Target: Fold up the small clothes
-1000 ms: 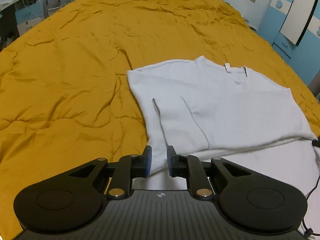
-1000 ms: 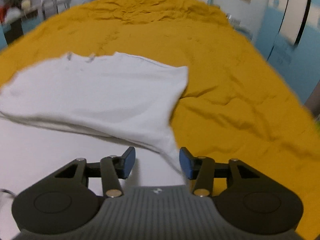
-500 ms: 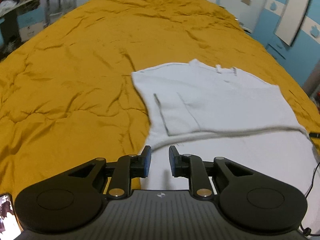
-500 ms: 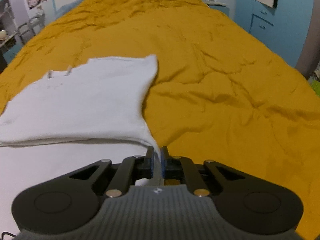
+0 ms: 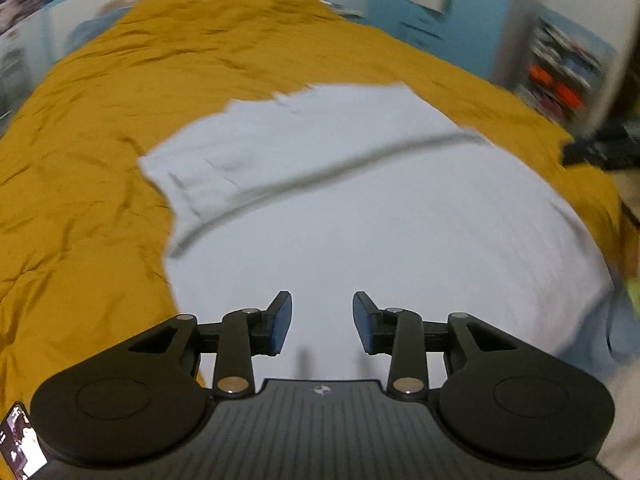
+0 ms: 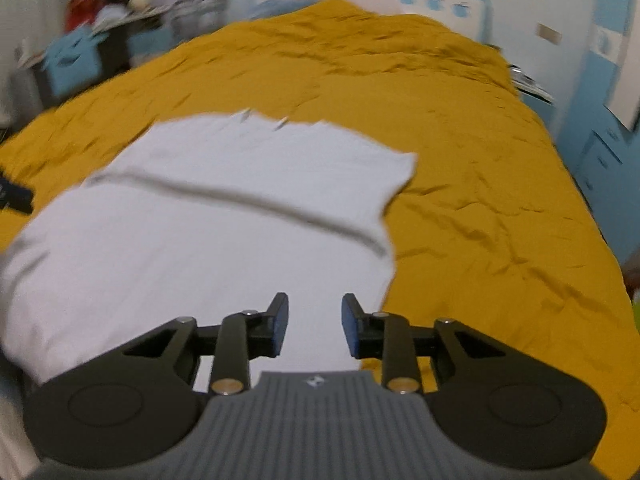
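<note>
A white t-shirt (image 5: pixel 360 200) lies flat on the mustard-yellow bedspread (image 5: pixel 80 160), with a fold line running across its middle and the collar at the far end. My left gripper (image 5: pixel 322 322) is open and empty, above the shirt's near part. The shirt (image 6: pixel 224 220) also shows in the right wrist view on the bedspread (image 6: pixel 500 220). My right gripper (image 6: pixel 314 322) is open and empty, above the shirt's near right part, close to its right edge. Both views are motion-blurred.
Blue cabinets and a white wall (image 6: pixel 600 120) stand right of the bed. Shelves and clutter (image 6: pixel 100 32) stand at the left. A dark object (image 5: pixel 600 152) sits at the bed's right edge. A phone screen (image 5: pixel 20 440) shows at the lower left.
Both grippers have opened and let go of the shirt's edge. Both have pulled back toward the near end, and the folded shirt now lies flat on the bed.
</note>
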`<control>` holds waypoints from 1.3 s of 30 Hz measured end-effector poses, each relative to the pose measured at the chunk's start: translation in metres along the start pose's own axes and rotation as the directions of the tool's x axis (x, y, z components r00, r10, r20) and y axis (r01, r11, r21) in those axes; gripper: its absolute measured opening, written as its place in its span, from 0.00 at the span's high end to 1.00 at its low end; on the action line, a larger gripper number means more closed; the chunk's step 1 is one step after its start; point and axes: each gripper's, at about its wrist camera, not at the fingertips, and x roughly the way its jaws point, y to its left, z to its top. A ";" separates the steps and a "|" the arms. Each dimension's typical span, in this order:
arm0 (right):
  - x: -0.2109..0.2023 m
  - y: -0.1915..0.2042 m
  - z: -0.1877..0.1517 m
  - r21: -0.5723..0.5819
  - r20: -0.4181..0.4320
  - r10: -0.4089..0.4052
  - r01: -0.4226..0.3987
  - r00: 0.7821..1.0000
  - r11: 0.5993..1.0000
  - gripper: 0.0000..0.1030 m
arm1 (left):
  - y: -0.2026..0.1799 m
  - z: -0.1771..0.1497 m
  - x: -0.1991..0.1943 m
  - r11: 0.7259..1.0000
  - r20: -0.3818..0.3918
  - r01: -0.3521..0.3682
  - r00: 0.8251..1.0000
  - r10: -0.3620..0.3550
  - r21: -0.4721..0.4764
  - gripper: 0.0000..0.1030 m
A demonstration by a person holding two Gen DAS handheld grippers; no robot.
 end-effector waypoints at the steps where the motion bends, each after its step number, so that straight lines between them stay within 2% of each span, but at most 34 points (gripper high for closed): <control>1: -0.003 0.008 -0.007 -0.026 -0.010 0.007 -0.007 1.000 1.000 0.74 | -0.007 -0.006 -0.001 0.999 -0.011 0.015 1.000 -0.015 0.033 0.57; 6: -0.007 0.046 -0.042 -0.121 -0.075 0.076 -0.085 0.994 0.989 0.68 | -0.031 -0.037 -0.005 0.983 -0.081 0.072 0.995 -0.060 0.166 0.47; 7: -0.008 0.053 -0.049 -0.143 -0.089 0.089 -0.101 0.992 0.985 0.64 | -0.036 -0.043 -0.006 0.976 -0.099 0.085 0.993 -0.066 0.201 0.46; 12: -0.011 0.084 -0.075 -0.275 -0.137 0.095 -0.130 0.986 0.953 0.49 | -0.046 -0.066 -0.008 0.940 -0.162 0.141 0.982 -0.094 0.311 0.26; 16: -0.013 0.101 -0.089 -0.382 -0.173 0.092 -0.153 0.981 0.912 0.34 | -0.059 -0.084 -0.001 0.904 -0.234 0.144 0.971 -0.050 0.403 0.24; 18: -0.009 0.104 -0.095 -0.422 -0.203 0.076 -0.157 0.976 0.893 0.34 | -0.066 -0.094 0.007 0.873 -0.263 0.131 0.965 -0.003 0.470 0.23; 22: -0.002 0.107 -0.109 -0.462 -0.236 0.035 -0.144 0.971 0.875 0.33 | -0.074 -0.106 0.022 0.835 -0.240 0.058 0.967 0.091 0.548 0.19; 24: 0.002 0.109 -0.117 -0.494 -0.255 0.010 -0.139 0.967 0.858 0.25 | -0.078 -0.112 0.030 0.815 -0.225 0.020 0.965 0.137 0.580 0.18; 25: 0.004 0.110 -0.122 -0.517 -0.261 -0.005 -0.136 0.965 0.845 0.21 | -0.081 -0.117 0.034 0.797 -0.217 0.004 0.963 0.159 0.604 0.18; 27: 0.007 0.115 -0.133 -0.572 -0.254 -0.036 -0.120 0.967 0.811 0.21 | -0.086 -0.127 0.042 0.743 -0.193 -0.028 0.959 0.209 0.669 0.16; 29: 0.011 0.117 -0.141 -0.602 -0.242 -0.054 -0.106 0.969 0.791 0.20 | -0.093 -0.138 0.051 0.675 -0.170 -0.048 0.952 0.254 0.736 0.08; 31: 0.017 0.119 -0.147 -0.621 -0.230 -0.073 -0.089 0.970 0.779 0.19 | -0.098 -0.148 0.059 0.625 -0.154 -0.059 0.947 0.281 0.778 0.00; 33: 0.023 0.122 -0.155 -0.653 -0.224 -0.098 -0.075 0.970 0.754 0.19 | -0.100 -0.155 0.066 0.602 -0.136 -0.073 0.946 0.295 0.795 0.00; 36: 0.030 0.125 -0.164 -0.695 -0.217 -0.134 -0.056 0.967 0.717 0.19 | -0.099 -0.155 0.070 0.612 -0.121 -0.098 0.944 0.307 0.785 0.02; 37: 0.030 0.125 -0.164 -0.693 -0.215 -0.135 -0.054 0.967 0.719 0.20 | -0.100 -0.155 0.070 0.607 -0.114 -0.107 0.943 0.314 0.787 0.06; 39: 0.027 0.121 -0.161 -0.677 -0.209 -0.127 -0.049 0.970 0.734 0.26 | -0.101 -0.157 0.067 0.589 -0.078 -0.148 0.937 0.340 0.795 0.25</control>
